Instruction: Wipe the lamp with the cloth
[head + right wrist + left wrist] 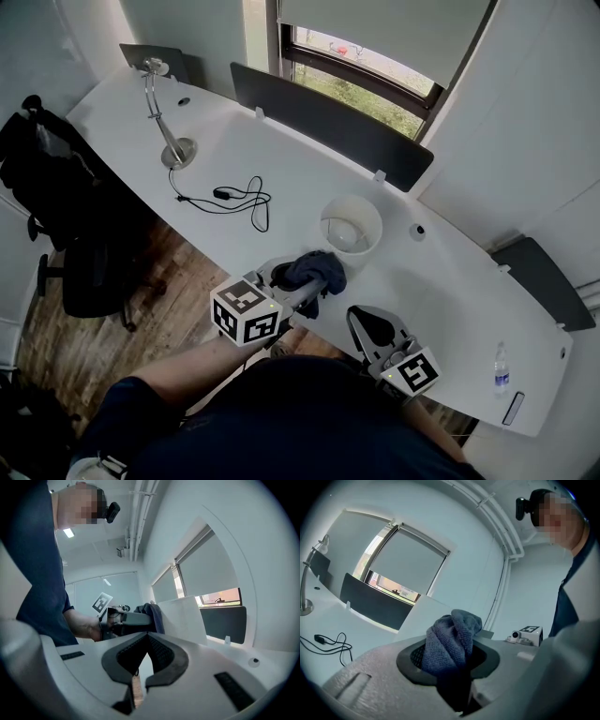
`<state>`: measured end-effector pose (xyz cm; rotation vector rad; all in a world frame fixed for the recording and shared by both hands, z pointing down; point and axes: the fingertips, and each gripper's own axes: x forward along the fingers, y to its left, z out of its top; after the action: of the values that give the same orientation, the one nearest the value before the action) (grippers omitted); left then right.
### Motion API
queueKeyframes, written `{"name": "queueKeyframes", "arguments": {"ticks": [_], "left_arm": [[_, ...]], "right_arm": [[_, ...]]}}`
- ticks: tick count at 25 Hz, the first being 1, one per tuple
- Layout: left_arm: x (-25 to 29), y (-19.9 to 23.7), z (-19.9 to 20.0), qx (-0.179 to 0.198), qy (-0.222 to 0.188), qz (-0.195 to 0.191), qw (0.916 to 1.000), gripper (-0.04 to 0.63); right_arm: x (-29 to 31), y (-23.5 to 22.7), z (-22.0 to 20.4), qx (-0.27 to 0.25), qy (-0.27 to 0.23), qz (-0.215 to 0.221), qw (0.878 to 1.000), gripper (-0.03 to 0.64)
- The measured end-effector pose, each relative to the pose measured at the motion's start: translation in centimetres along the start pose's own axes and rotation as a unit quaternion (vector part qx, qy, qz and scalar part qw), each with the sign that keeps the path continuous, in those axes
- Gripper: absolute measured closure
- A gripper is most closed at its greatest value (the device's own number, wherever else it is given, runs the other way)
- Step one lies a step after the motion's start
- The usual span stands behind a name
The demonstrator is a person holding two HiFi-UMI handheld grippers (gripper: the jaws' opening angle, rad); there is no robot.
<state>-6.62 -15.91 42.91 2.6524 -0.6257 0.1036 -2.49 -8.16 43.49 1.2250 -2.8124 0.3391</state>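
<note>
Dark blue cloth [317, 269] bunched, clamped in left gripper [451, 660] jaws; slim silver lamp [172, 141] upright at desk [450, 272] far-left end, well apart.

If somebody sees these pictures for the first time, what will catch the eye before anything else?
First, the dark blue cloth, bunched up between the jaws of the left gripper at the near edge of the long white desk. Next, the lamp, which stands far off at the desk's left end, with a black cable lying loose beside it and a white bowl at mid-desk. The right gripper holds nothing.
</note>
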Motion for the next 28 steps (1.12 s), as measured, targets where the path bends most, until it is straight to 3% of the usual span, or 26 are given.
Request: {"name": "queueKeyframes", "arguments": {"ticks": [9, 16, 22, 28], "left_arm": [[0.3, 3.5, -5.8, -0.018, 0.055, 0.008, 0.9983, 0.462], [0.7, 6.3, -9.6, -0.03, 0.101, 0.045, 0.9934, 0.462], [0.6, 6.6, -8.6, -0.02, 0.106, 0.084, 0.9907, 0.462], [0.2, 5.9, -5.0, -0.001, 0.082, 0.108, 0.9908, 0.462]], "right_arm": [[-0.4, -0.8, -0.5, 0.001, 0.017, -0.025, 1.0, 0.606], [-0.4, -2.7, -1.1, 0.01, 0.026, -0.013, 1.0, 0.606], [-0.1, -4.6, -0.2, 0.009, 0.021, 0.02, 1.0, 0.606], [0.7, -5.2, 0.8, 0.006, 0.011, 0.054, 0.998, 0.606]]}}
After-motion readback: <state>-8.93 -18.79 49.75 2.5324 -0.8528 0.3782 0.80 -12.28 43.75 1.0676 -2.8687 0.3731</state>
